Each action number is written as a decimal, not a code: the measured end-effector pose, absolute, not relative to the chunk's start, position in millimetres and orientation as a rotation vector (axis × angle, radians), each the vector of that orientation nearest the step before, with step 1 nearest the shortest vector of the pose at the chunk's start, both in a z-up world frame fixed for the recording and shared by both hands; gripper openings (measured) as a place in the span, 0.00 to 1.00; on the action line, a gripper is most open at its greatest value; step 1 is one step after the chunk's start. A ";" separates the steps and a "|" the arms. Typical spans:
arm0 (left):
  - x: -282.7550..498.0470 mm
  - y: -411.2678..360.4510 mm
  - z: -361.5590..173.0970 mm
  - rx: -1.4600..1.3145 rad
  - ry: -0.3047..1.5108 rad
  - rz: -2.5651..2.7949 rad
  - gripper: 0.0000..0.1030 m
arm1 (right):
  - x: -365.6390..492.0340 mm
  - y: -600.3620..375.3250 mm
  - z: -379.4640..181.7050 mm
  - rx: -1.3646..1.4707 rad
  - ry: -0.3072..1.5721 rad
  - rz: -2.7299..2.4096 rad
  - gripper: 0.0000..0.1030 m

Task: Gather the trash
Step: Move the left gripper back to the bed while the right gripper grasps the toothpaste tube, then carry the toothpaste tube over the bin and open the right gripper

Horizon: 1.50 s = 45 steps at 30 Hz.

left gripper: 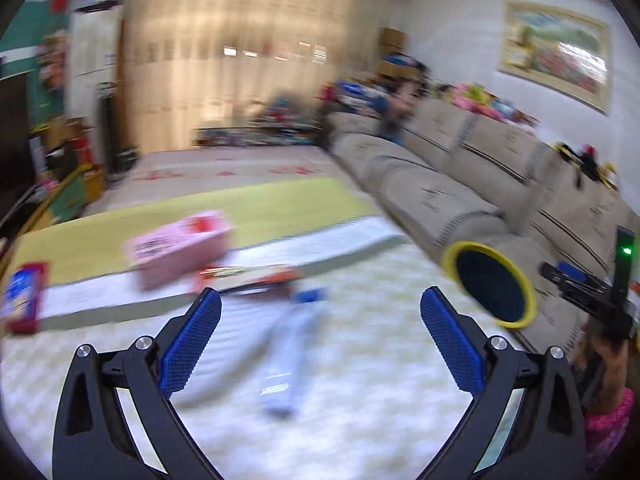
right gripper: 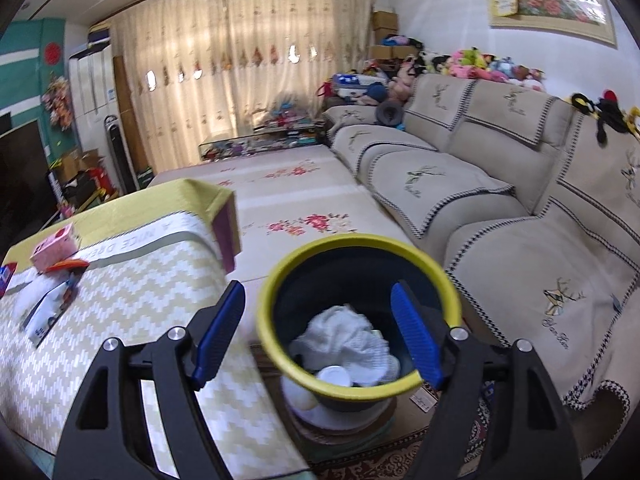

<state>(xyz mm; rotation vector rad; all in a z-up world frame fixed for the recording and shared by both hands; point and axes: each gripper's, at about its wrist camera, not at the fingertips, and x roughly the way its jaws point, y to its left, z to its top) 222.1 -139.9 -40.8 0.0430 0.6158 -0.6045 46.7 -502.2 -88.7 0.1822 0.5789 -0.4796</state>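
A dark bin with a yellow rim (right gripper: 358, 320) sits just in front of my open right gripper (right gripper: 320, 312); white crumpled tissue (right gripper: 348, 340) and a white cup (right gripper: 334, 376) lie inside it. The bin also shows at the right of the left wrist view (left gripper: 492, 284). My left gripper (left gripper: 320, 312) is open and empty above the table. A blurred white wrapper with a blue end (left gripper: 288, 356) lies between its fingers. A pink box (left gripper: 180, 246), a red-orange wrapper (left gripper: 248, 274) and a red and blue packet (left gripper: 24, 298) lie further back. The right gripper also shows at the right edge of the left wrist view (left gripper: 588, 292).
The table has a yellow-green zigzag cloth (right gripper: 120, 304). A beige sofa (right gripper: 520, 208) runs along the right with plush toys on its back. A floral mat (right gripper: 288, 200) lies beyond the table. A patterned rug (right gripper: 392, 456) lies under the bin.
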 end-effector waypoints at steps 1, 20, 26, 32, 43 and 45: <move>226.1 -121.9 -43.2 0.037 0.609 -0.564 0.95 | 51.5 -495.7 -89.7 0.175 0.585 -0.469 0.70; 247.2 32.1 -77.5 -0.177 0.528 -0.247 0.95 | 175.1 -309.3 -102.2 0.109 0.740 -0.043 0.70; 246.9 32.9 -78.1 -0.202 0.537 -0.256 0.95 | 200.1 -262.4 -110.3 0.071 0.808 0.015 0.70; 242.3 26.1 -77.6 -0.177 0.523 -0.269 0.95 | 216.5 -244.0 -122.0 0.081 0.875 0.044 0.70; 238.7 17.7 -78.2 -0.168 0.538 -0.288 0.95 | 234.7 -232.7 -138.1 0.092 0.939 0.069 0.40; 239.0 16.6 -79.0 -0.166 0.541 -0.289 0.95 | 234.2 -237.5 -138.1 0.131 0.948 0.093 0.32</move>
